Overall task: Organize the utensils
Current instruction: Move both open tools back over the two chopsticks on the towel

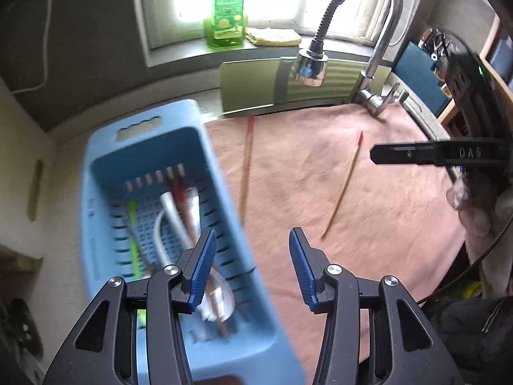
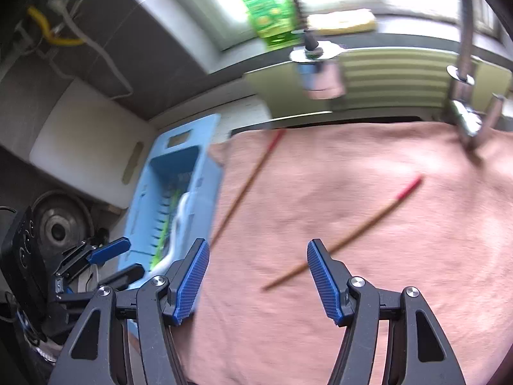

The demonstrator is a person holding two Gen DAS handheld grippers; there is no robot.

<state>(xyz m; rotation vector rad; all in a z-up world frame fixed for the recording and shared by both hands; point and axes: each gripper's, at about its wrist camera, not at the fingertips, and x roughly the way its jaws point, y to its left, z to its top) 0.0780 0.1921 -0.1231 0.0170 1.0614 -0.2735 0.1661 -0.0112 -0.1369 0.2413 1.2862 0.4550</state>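
**Two chopsticks left on the towel, both claws empty**

Left to right:

- Blue basket point(image 1: 105, 173) sits on the counter point(image 1: 64, 147) just left of the pink towel point(image 1: 368, 211). Already holds utensils: a green handle point(image 1: 133, 234), a white piece point(image 1: 174, 215) and red-tipped sticks. Motion blur, so I can't count or identify them properly.
- My left claw point(image 1: 250, 263) hovers over the basket's right wall, jaws spread, nothing between them.
- Left chopstick point(image 1: 247, 163) lies on the towel just beside the basket, red tip toward the window. In the right wrist view its lower end runs behind my claw finger, so that end is hidden.
- Right chopstick point(image 2: 346, 234) lies diagonally mid-towel, well apart from the first, red tip toward the faucet point(image 1: 381, 41). My right claw point(image 2: 256, 276) is above its plain end, jaws wide, gripping nothing.

Handling, my read: thin, stiff, very light sticks, smooth finish, probably slippery. Lying flat on soft towel, so the pads will need to press into the pile to get under or around one. I'd pinch across the shaft near the middle to avoid it pivoting; grab an end and it will swing. Not fragile.

Hard to see: both views are smeared, the towel covers whatever is under it, and the basket's near end is blocked by my left claw.
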